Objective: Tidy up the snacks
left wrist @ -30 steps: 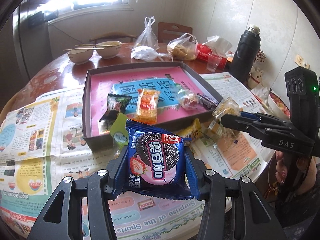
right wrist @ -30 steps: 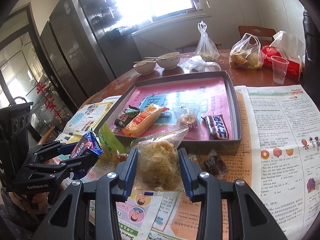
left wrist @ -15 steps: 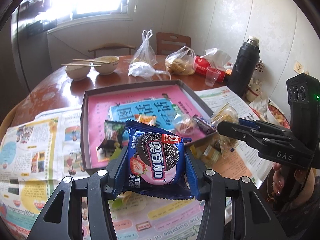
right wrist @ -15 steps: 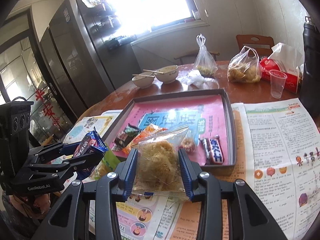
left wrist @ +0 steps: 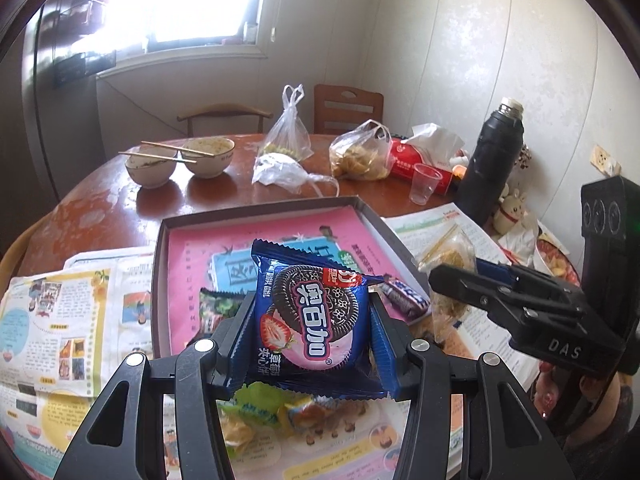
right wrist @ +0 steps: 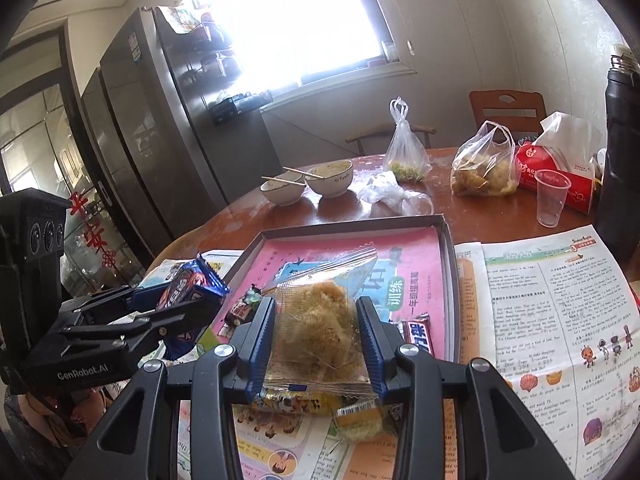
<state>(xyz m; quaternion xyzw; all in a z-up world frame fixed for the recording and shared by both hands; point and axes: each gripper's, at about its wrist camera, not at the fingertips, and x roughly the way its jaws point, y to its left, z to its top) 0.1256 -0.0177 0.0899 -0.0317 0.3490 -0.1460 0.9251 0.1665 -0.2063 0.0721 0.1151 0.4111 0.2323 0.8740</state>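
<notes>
Round reddish-brown wooden table [left wrist: 100, 216]. Near its middle, a shallow dark tray [left wrist: 160, 280], flanked left and right by spread newspapers [right wrist: 560, 300]. Beyond the tray: two bowls [left wrist: 208, 156] topped with chopsticks, knotted plastic bags [left wrist: 360, 156], red tissue pack [left wrist: 408, 160], clear cup [left wrist: 426, 182], black flask [left wrist: 490, 164]. In front of the tray, loose wrapped snacks [left wrist: 276, 408] on newspaper.

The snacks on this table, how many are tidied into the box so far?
Done: a few packets, among them a candy bar, lie in the box. In hand: the left gripper holds a cookie packet, and the right gripper holds a clear pastry bag. Left: some small snacks on the newspaper.
</notes>
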